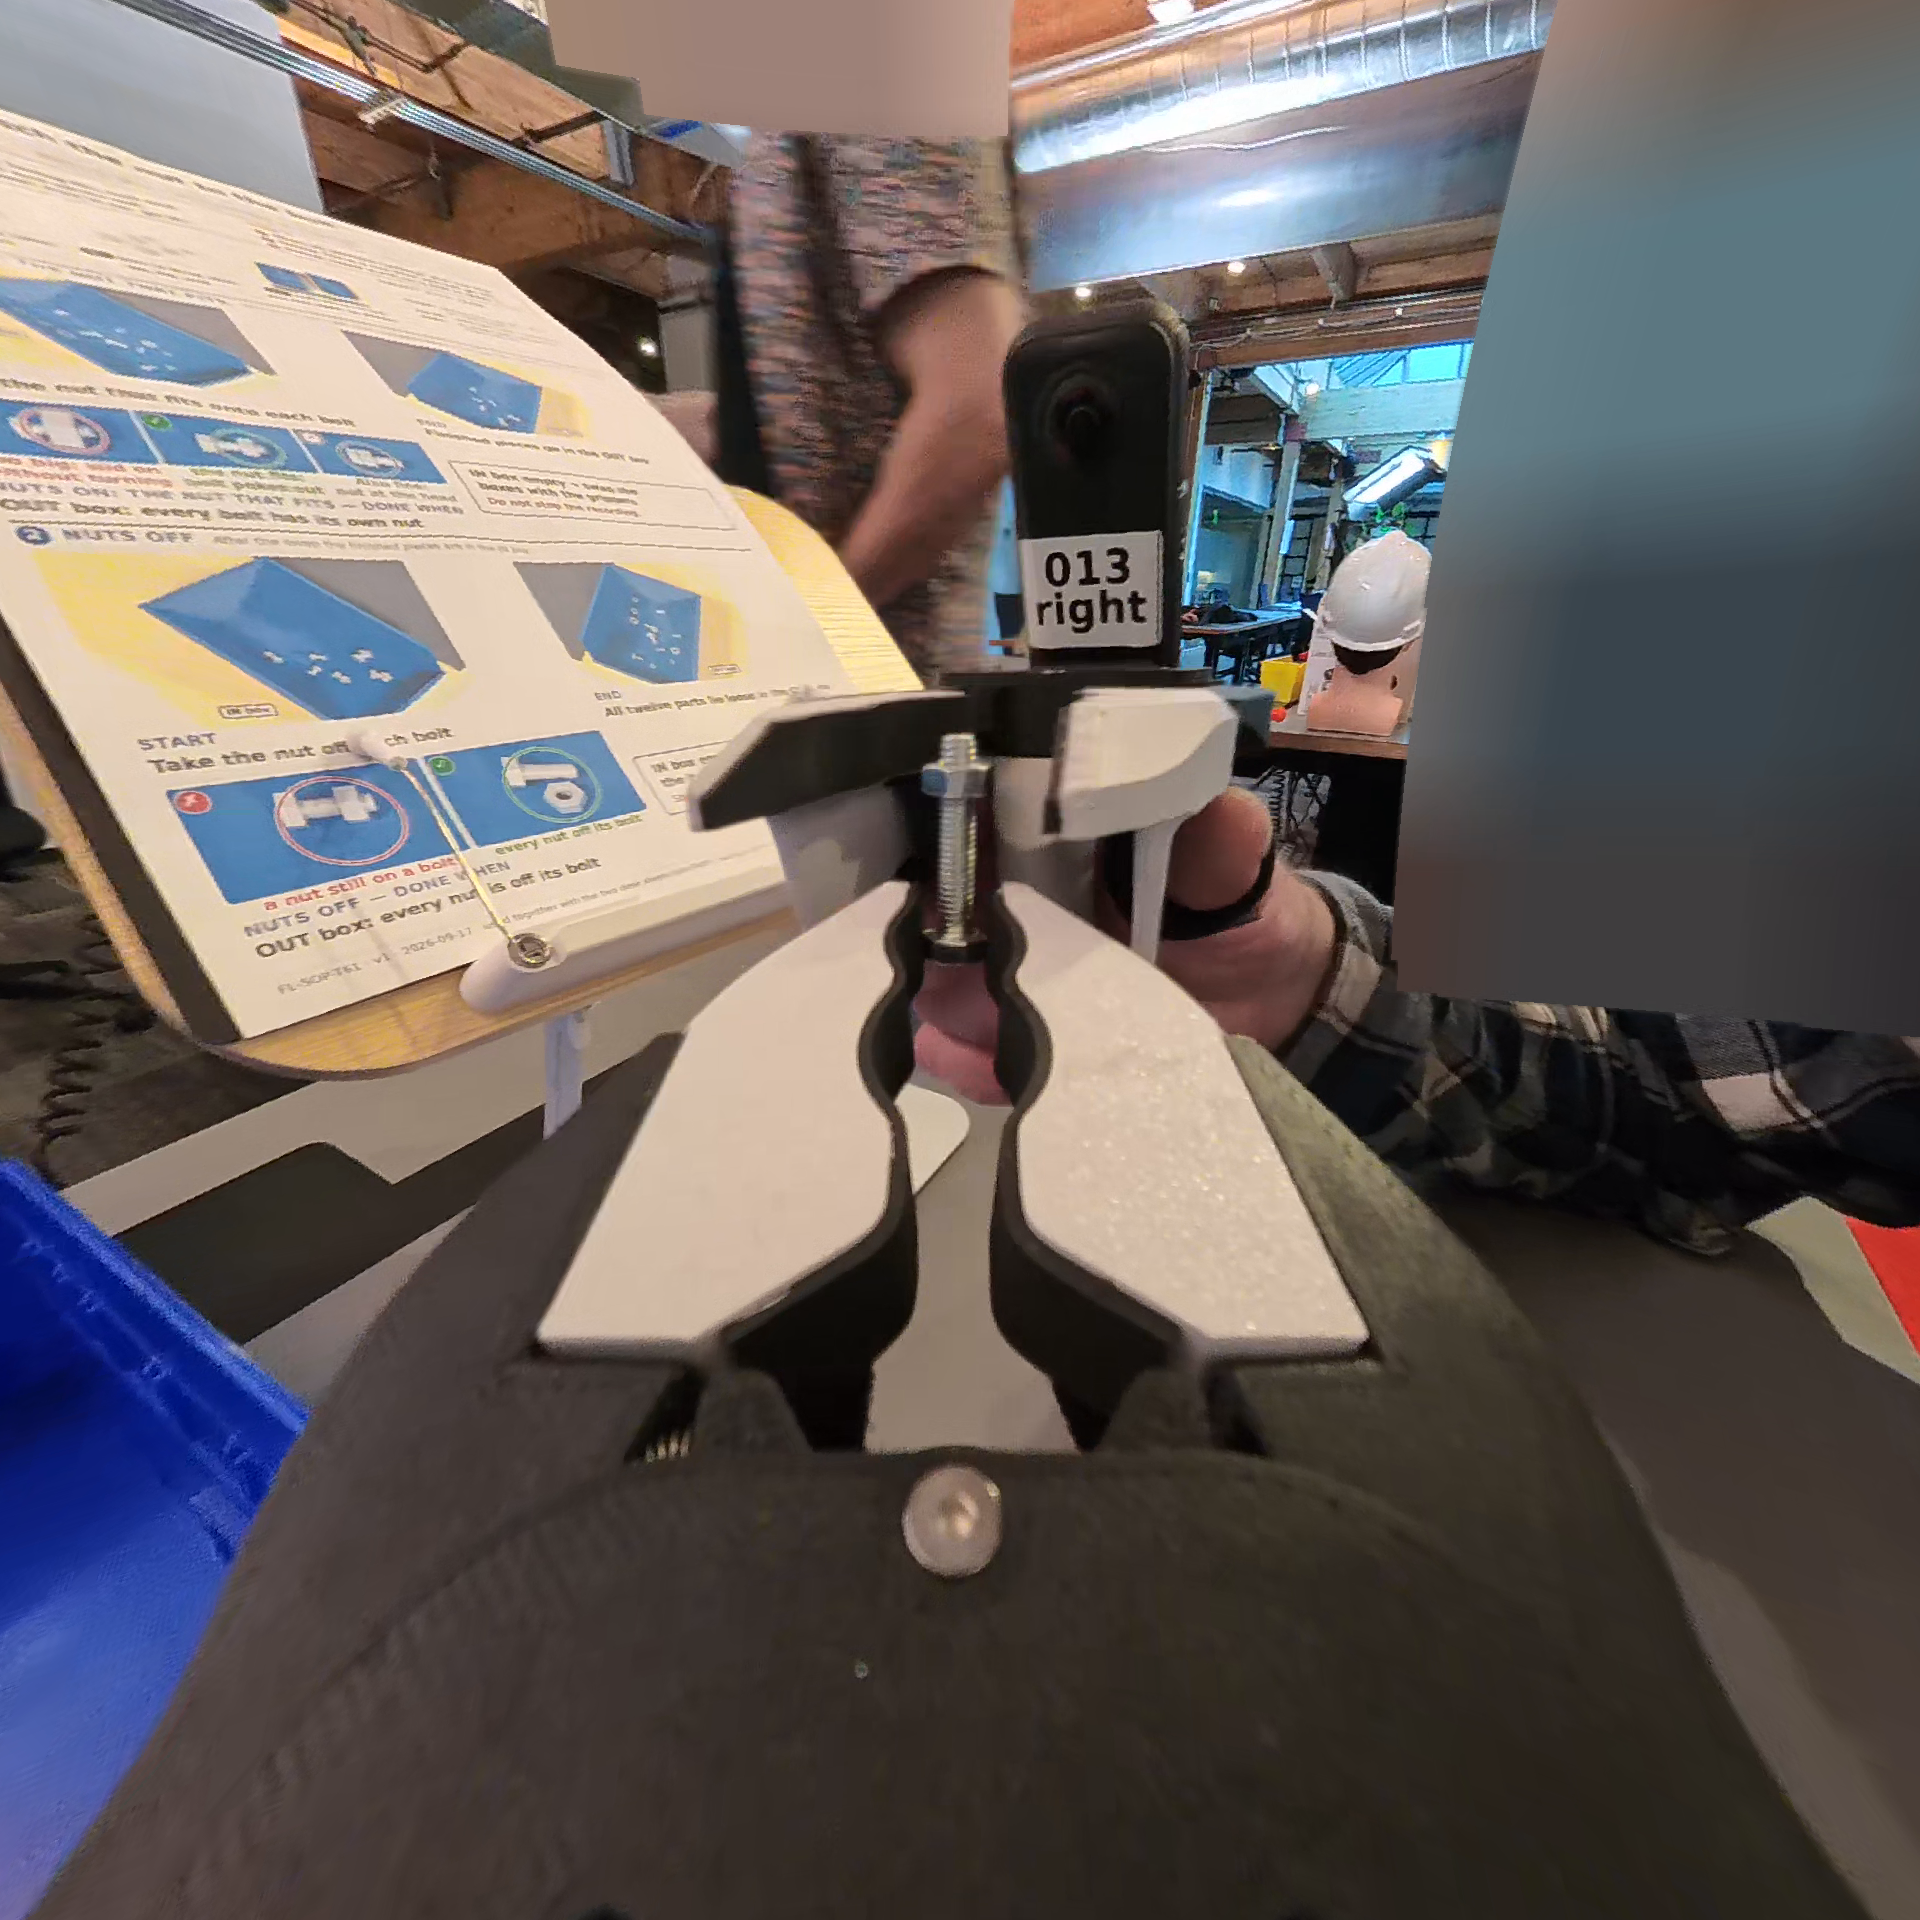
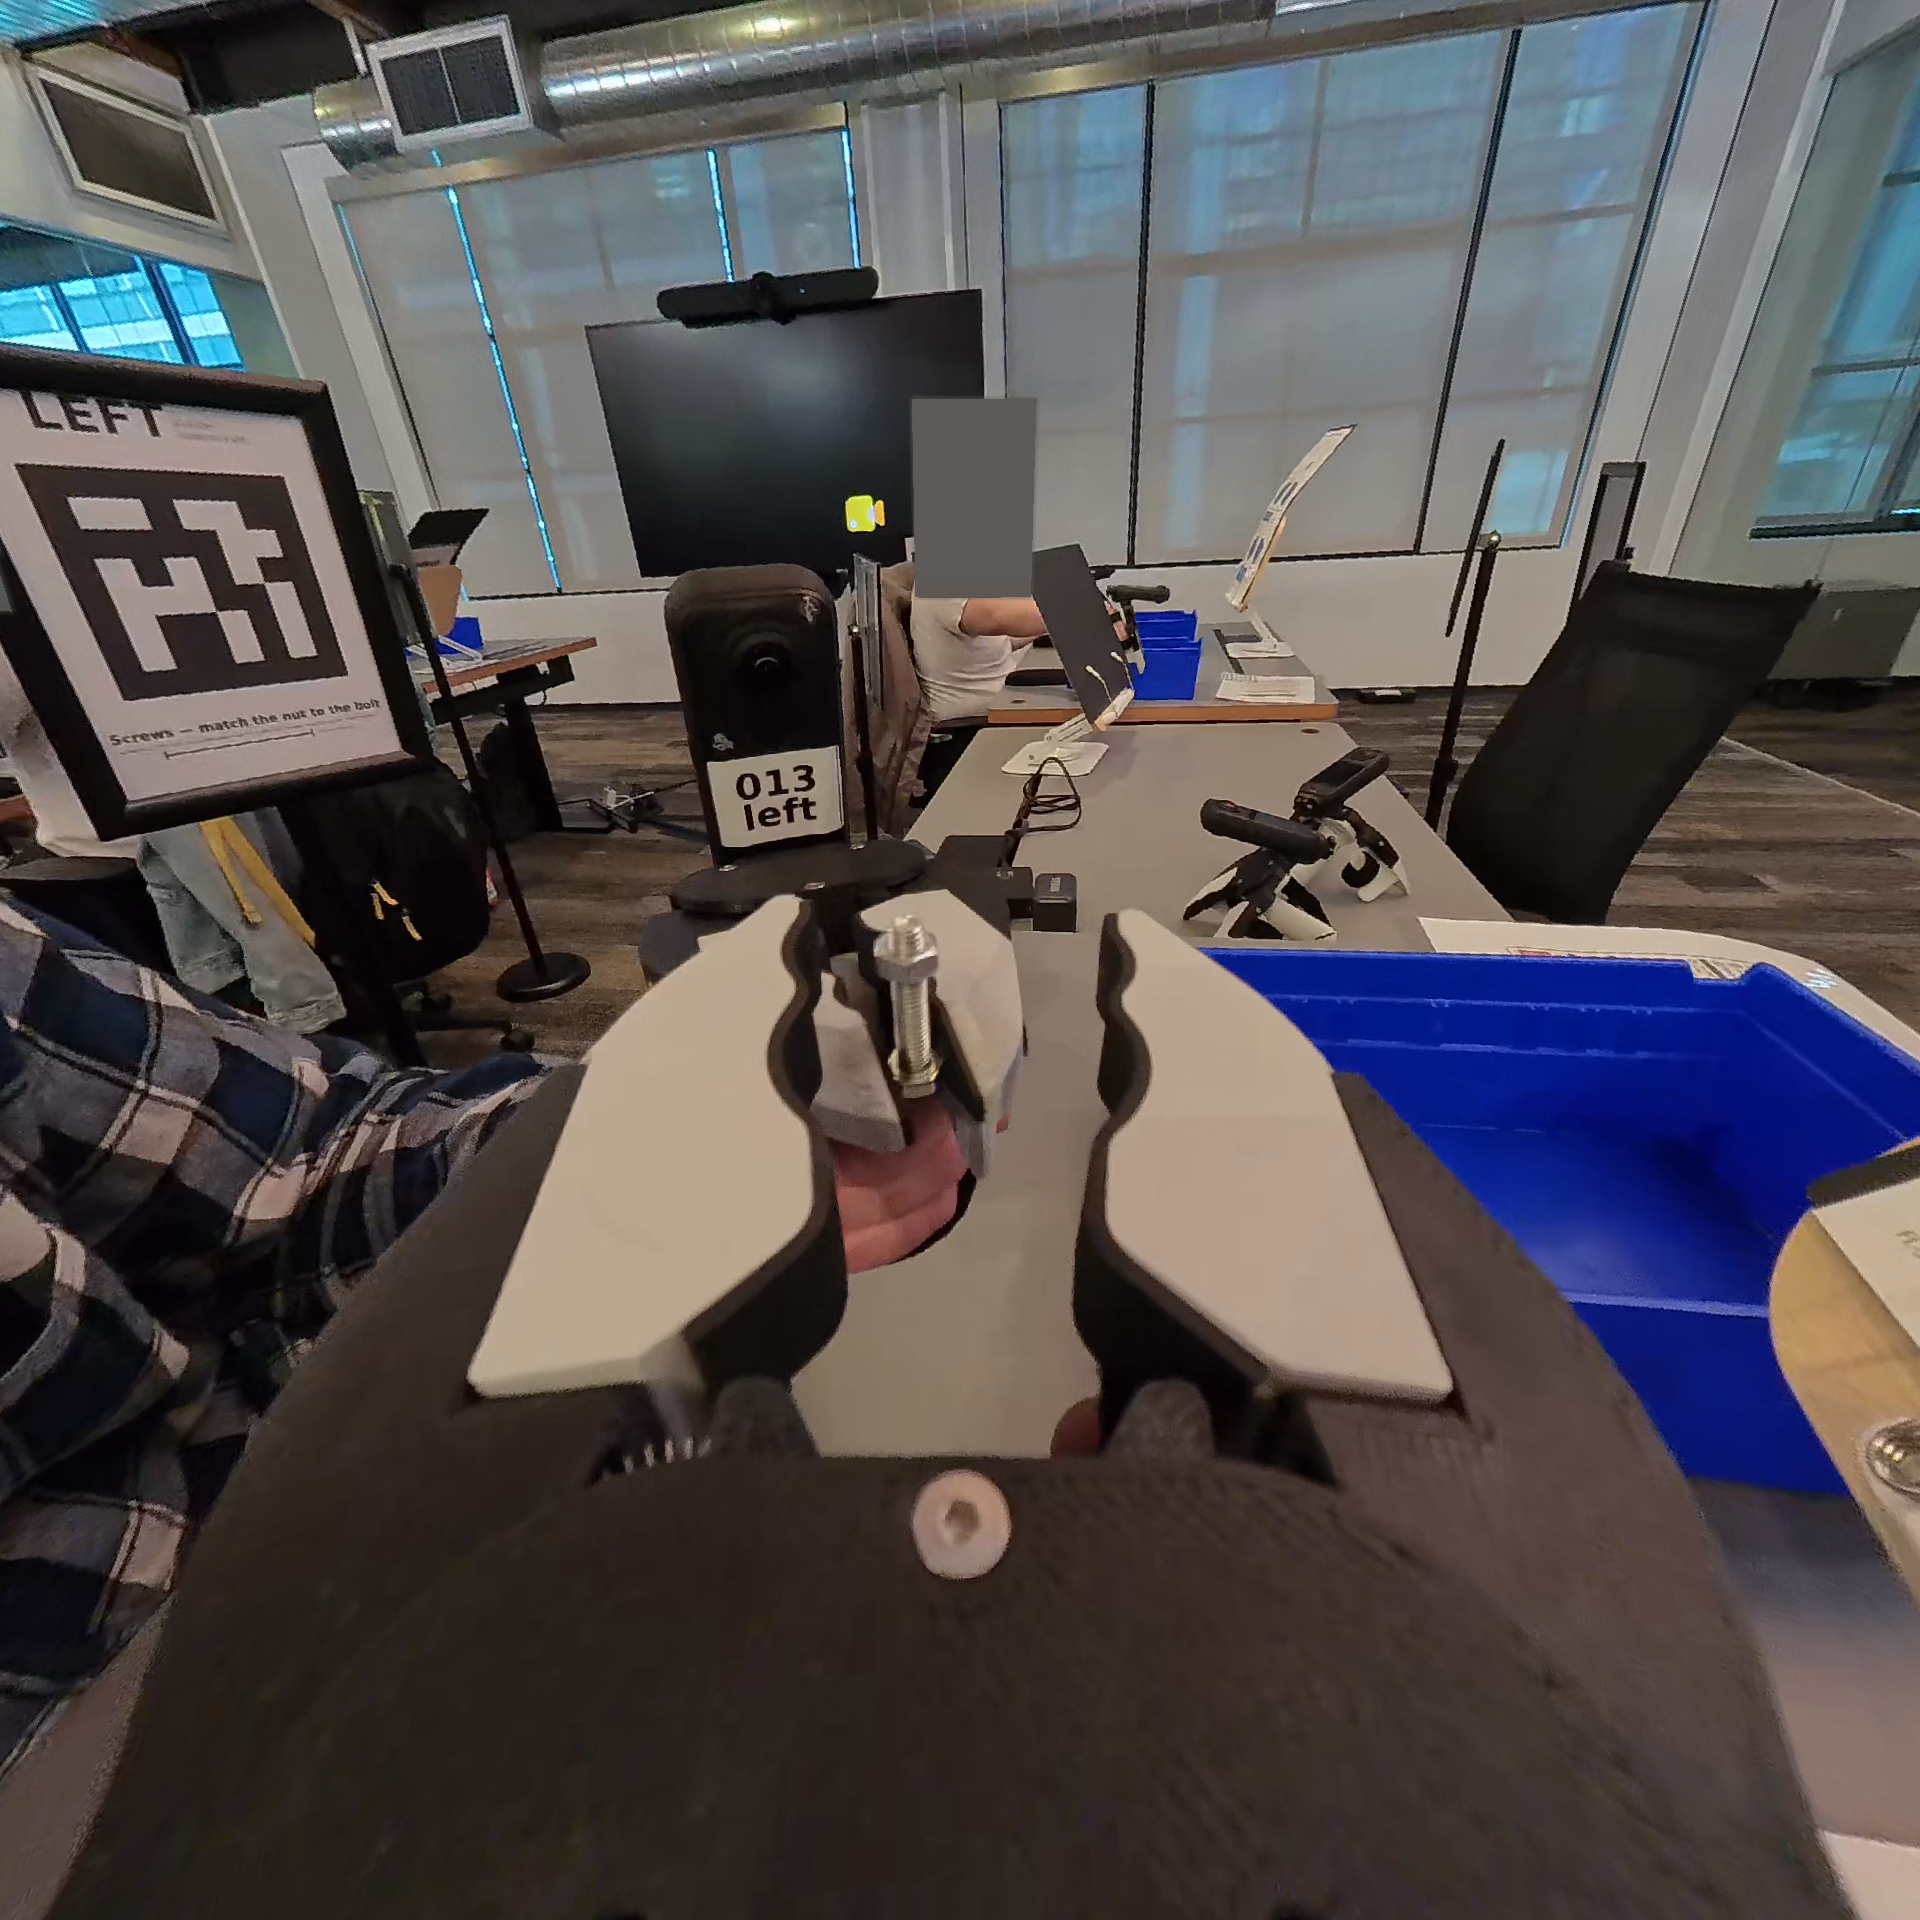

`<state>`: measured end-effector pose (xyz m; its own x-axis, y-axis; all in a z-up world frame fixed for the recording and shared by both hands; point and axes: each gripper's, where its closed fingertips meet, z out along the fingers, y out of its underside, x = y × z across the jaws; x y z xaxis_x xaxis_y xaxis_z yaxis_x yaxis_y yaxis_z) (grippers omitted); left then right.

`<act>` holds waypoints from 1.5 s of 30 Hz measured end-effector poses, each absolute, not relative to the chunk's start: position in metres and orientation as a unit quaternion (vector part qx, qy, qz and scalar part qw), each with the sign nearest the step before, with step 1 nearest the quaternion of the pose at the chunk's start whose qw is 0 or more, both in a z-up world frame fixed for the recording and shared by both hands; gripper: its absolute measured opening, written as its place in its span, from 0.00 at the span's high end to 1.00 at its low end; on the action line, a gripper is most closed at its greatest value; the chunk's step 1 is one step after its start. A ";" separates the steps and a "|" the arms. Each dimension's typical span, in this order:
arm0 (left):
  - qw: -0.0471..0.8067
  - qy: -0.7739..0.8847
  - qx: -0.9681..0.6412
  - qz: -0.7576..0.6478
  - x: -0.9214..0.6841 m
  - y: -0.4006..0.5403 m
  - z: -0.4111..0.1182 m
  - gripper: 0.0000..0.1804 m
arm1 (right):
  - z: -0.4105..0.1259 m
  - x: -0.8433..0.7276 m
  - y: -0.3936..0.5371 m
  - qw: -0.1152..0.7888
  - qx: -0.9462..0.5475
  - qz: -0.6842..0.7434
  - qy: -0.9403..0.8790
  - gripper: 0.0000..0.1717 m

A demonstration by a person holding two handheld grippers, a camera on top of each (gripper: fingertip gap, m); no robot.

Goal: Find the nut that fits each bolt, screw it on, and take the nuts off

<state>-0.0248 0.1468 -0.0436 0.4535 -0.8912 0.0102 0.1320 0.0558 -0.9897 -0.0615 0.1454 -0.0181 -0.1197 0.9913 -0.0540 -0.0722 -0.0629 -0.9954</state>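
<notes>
only leftward, instruction sheet (image 1: pixel 395 582)

Office-like workroom: desks (image 2: pixel 1195 810), wall screen (image 2: pixel 769 436)

Silver bolt (image 1: pixel 955 844), blue bin (image 2: pixel 1558 1122), plaid blue-and-white sleeve (image 2: pixel 156 1195).

Bolt (image 1: pixel 954 831) head (perhaps hex) hidden
</notes>
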 end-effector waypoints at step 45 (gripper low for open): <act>0.639 0.307 -0.469 -0.527 -0.026 0.125 -0.018 0.94 | -0.004 -0.039 0.168 0.482 -0.452 0.598 -0.453 0.67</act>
